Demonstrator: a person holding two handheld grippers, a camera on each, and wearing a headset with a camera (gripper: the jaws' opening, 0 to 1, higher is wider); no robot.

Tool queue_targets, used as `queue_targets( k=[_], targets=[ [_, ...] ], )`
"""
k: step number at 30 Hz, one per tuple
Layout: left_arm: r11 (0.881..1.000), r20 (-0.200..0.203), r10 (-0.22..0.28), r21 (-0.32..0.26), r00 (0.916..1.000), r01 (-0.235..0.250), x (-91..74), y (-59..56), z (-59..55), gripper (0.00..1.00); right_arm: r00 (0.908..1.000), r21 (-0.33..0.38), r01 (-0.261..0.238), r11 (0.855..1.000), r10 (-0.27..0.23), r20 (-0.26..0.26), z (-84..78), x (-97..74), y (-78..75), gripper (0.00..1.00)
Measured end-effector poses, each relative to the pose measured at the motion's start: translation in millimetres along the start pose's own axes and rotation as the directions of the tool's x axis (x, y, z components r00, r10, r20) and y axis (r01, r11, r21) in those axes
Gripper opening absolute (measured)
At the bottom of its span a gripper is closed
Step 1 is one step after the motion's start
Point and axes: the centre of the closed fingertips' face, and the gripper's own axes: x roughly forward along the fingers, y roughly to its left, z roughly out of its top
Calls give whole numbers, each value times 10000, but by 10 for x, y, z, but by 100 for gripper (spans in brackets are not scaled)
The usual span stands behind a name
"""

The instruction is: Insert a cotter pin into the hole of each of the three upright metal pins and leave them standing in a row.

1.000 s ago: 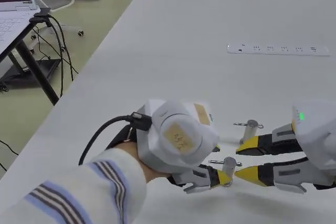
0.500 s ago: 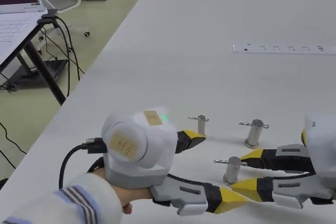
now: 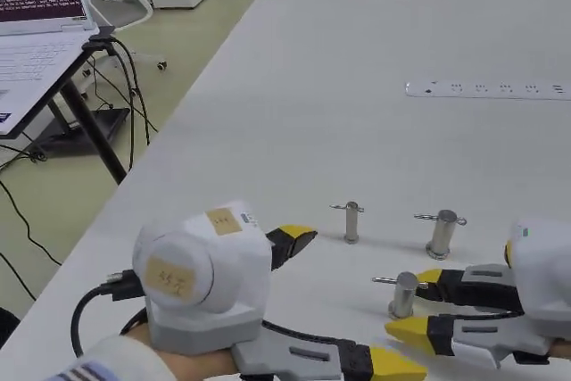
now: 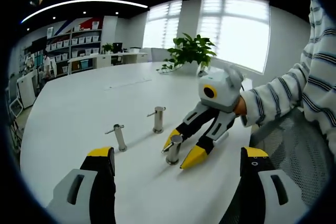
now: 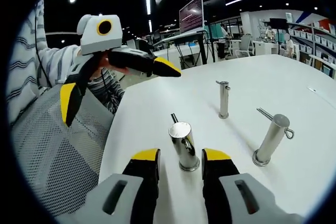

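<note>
Three upright metal pins stand on the white table [image 3: 294, 86], each with a cotter pin through its top: a thin one [image 3: 351, 222], a thicker one [image 3: 443, 234] and a nearer one [image 3: 404, 294]. My right gripper [image 3: 414, 302] comes in from the right, its yellow jaws a little apart on either side of the near pin [image 5: 184, 146], with small gaps showing. Left of the pins, my left gripper [image 3: 350, 302] is wide open and holds nothing. From the left gripper view, the near pin [image 4: 173, 149] stands between the right gripper's tips [image 4: 181, 149].
A white power strip [image 3: 486, 89] lies far back on the right. The table's left edge runs diagonally. Beyond it, a laptop [image 3: 31, 6] sits on a side desk with hanging cables [image 3: 125, 86]. A potted plant [image 4: 190, 53] stands at the table's far end.
My left gripper has pulled back leftward from the pins and opened wide, uncovering the thin pin. The right gripper stays around the near pin. The head camera has shifted.
</note>
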Motion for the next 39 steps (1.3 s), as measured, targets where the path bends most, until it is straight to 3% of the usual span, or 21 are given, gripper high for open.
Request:
queue_targets(
  k=[5, 10, 15, 31, 39],
  targets=[
    [9996, -99, 258, -128, 9996, -260, -17, 8, -47, 99, 9998, -50, 102, 9999, -101, 198, 7, 25, -15, 19],
    [9958, -359, 861, -276, 9956, -871, -54, 94, -131, 99, 9995, -78, 142, 9999, -140, 280, 3, 46, -19, 16],
    [9900, -74, 1211, -715, 9926, -1213, -82, 145, -98, 99, 9993, -146, 273, 9995, -269, 256, 7, 53, -57, 11],
    [9859, -284, 1402, -879, 9897, -1421, -88, 139, -145, 99, 9972, -845, 715, 9939, -694, 276, 26, 31, -105, 8],
    [9846, -412, 1455, -918, 9885, -1488, -96, 142, -171, 99, 9938, -1035, 969, 9899, -907, 637, 141, -171, -158, 8]
  ],
)
